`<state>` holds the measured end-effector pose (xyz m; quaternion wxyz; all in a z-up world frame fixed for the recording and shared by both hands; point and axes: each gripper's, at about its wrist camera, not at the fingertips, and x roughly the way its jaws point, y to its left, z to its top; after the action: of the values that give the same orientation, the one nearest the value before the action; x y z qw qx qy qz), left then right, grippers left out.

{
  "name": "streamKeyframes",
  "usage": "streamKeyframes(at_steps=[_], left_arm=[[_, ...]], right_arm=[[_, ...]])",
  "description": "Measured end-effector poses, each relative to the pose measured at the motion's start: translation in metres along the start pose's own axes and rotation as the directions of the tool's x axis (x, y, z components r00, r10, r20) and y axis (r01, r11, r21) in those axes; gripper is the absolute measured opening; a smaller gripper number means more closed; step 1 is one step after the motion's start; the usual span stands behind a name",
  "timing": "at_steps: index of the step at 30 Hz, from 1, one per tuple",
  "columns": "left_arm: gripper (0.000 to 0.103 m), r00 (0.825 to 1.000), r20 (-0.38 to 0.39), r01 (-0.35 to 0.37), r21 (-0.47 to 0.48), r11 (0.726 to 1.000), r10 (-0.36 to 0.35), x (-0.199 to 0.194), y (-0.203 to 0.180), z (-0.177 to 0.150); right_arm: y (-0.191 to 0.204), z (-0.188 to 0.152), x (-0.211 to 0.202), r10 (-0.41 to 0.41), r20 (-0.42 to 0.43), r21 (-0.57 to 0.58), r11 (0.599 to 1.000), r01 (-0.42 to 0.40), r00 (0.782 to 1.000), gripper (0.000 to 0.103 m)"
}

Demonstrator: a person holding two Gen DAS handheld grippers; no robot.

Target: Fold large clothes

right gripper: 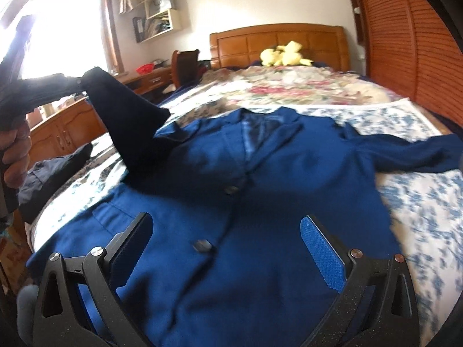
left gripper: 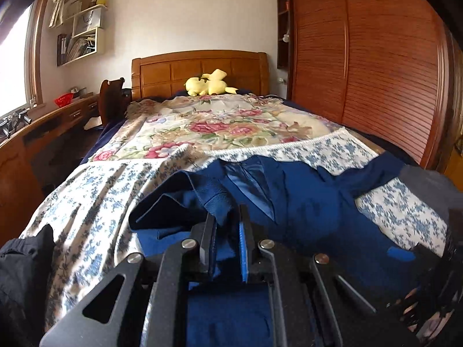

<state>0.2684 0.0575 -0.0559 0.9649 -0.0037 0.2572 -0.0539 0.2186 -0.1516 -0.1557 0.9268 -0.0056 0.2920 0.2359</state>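
Observation:
A blue blazer (right gripper: 231, 202) lies face up on the bed, collar toward the headboard, right sleeve (right gripper: 405, 150) stretched out to the right. My left gripper (left gripper: 227, 217) is shut on the blazer's left sleeve (left gripper: 214, 199); in the right wrist view that sleeve (right gripper: 127, 115) is lifted above the bed, held by the left gripper (right gripper: 75, 82) at the upper left. My right gripper (right gripper: 228, 225) is open and empty, hovering over the blazer's lower front near its buttons (right gripper: 204, 245).
The bed has a blue-flowered sheet (right gripper: 419, 202) and a rose-patterned blanket (left gripper: 220, 124). A yellow plush toy (left gripper: 208, 85) sits by the headboard. A dark garment (right gripper: 52, 173) lies at the bed's left edge. A desk (left gripper: 43, 121) stands left, a wardrobe (left gripper: 376, 57) right.

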Motion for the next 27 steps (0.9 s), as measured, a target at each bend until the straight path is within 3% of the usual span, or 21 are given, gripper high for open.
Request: streamKeyframes(at_steps=[8,13,22,27], left_arm=[[0.011,0.999,-0.038,0.013,-0.033,0.999,-0.015,0.002,-0.012,-0.05],[0.018,0.998,-0.045,0.042,-0.072,0.997,-0.045,0.002,-0.005,-0.071],[0.04,0.996,-0.026,0.089,-0.066,0.994,-0.091,-0.024,0.014,-0.08],[0.047,0.999,0.001,0.04,-0.04,0.998,-0.04,-0.05,0.038,-0.085]], right_arm=[[-0.017,-0.022,-0.025,-0.043,-0.02,0.014,0.999,0.043,0.999,0.103],[-0.01,-0.023,-0.025,-0.062,-0.035,-0.001,0.998,0.062,0.997,0.103],[0.025,-0.009,-0.014,-0.085,-0.063,-0.07,0.994,0.08,0.994,0.103],[0.057,-0.001,-0.001,-0.065,-0.082,-0.112,0.992,0.056,0.994,0.103]])
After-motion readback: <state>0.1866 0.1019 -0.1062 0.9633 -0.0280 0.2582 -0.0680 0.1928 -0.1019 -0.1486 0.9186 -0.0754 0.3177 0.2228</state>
